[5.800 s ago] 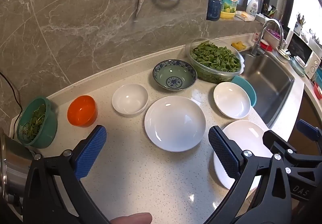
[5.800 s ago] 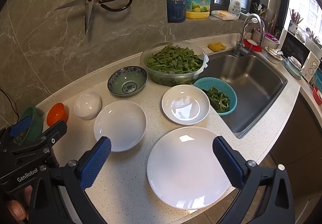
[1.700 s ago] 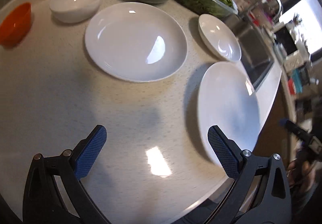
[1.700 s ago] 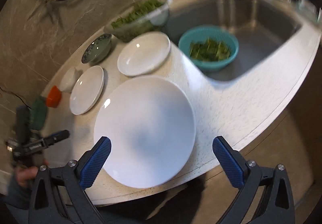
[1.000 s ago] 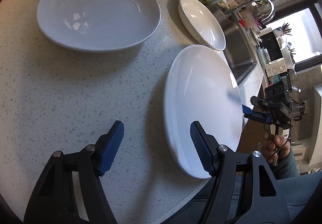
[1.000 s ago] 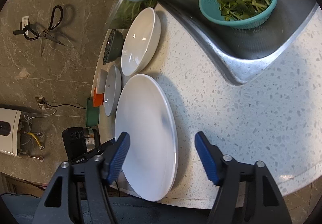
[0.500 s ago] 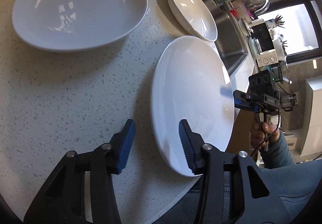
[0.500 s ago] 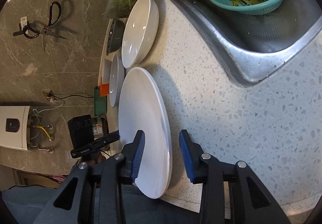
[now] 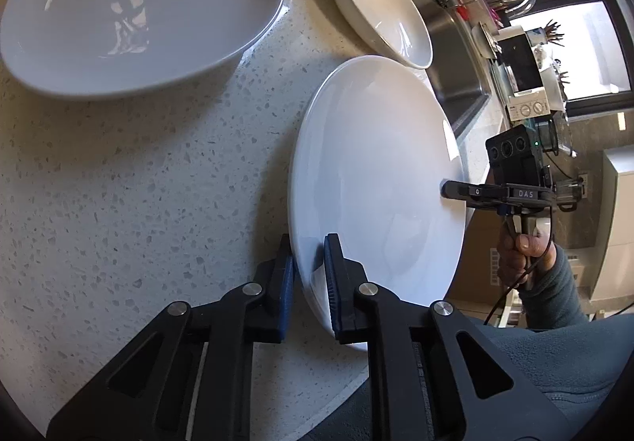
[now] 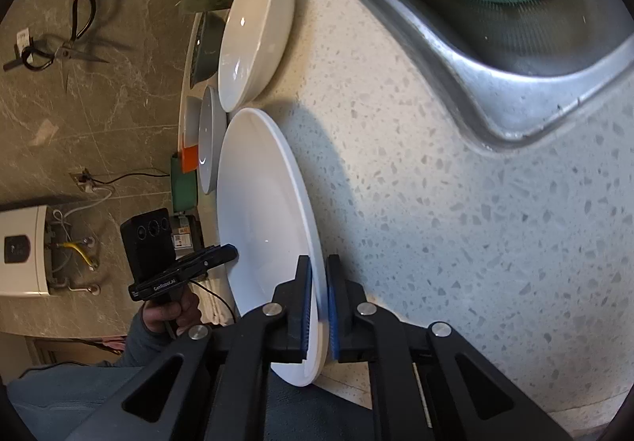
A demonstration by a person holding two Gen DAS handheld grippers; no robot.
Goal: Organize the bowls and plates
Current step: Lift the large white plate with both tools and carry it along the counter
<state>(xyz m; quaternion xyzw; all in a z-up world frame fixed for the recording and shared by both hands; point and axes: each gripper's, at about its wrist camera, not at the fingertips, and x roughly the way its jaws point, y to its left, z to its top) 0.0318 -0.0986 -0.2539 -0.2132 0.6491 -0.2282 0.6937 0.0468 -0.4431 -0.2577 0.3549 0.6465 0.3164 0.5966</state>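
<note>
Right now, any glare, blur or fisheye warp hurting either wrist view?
Left wrist: sharp; window glare streaks the deep white plate, bright window blown out, edges bowed. Right wrist: sharp; sink rim curves from distortion, flat plate casts a soft shadow on the counter.

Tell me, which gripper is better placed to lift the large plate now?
Right, slightly: the right gripper is shut on the rim of the large plate, while the jaws of the left gripper are closing over the opposite rim.

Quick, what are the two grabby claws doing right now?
Left gripper: jaws closing on the rim of the big white plate.
Right gripper: shut on the opposite rim of the same plate.
</note>
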